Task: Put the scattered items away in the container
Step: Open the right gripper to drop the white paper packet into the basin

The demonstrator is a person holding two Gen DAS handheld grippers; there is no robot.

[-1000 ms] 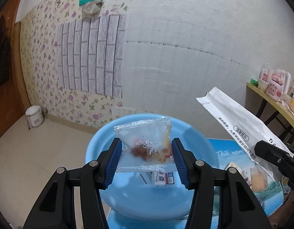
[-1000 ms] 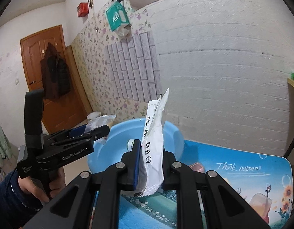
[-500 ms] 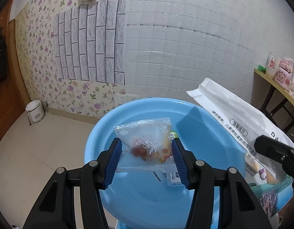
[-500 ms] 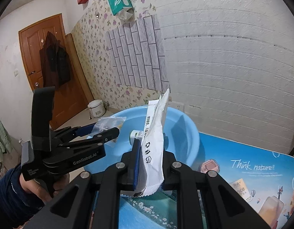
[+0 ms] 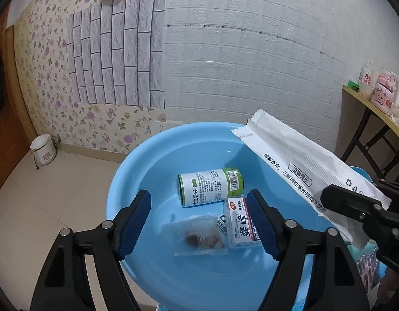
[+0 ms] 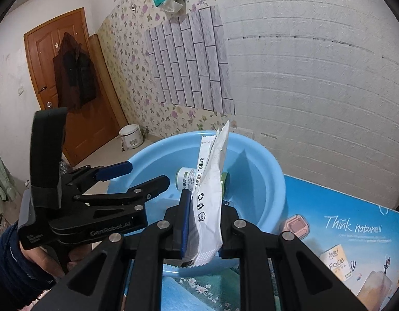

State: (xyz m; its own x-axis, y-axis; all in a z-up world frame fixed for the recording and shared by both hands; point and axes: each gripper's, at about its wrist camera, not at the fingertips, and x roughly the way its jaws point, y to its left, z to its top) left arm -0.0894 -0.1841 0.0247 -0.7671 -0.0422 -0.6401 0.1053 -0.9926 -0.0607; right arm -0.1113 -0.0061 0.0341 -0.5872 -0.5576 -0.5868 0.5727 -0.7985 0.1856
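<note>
A light blue basin stands at the table's edge. On its floor lie a clear snack packet, a green-and-white can on its side and a small white box. My left gripper hovers over the basin with its jaws opening and nothing between the pads; the clear packet lies free below them. My right gripper is shut on a long white packet, which stands up over the basin's right rim.
A blue printed table mat lies right of the basin, with a pink item on it. A white rice cooker sits on the tiled floor by the flowered wall. A side table with bottles stands at far right. A person's hand holds the left gripper.
The left gripper's jaws have spread and the clear snack packet has dropped from them onto the basin floor. Both grippers have moved nearer over the basin; the right one still holds the white packet.
</note>
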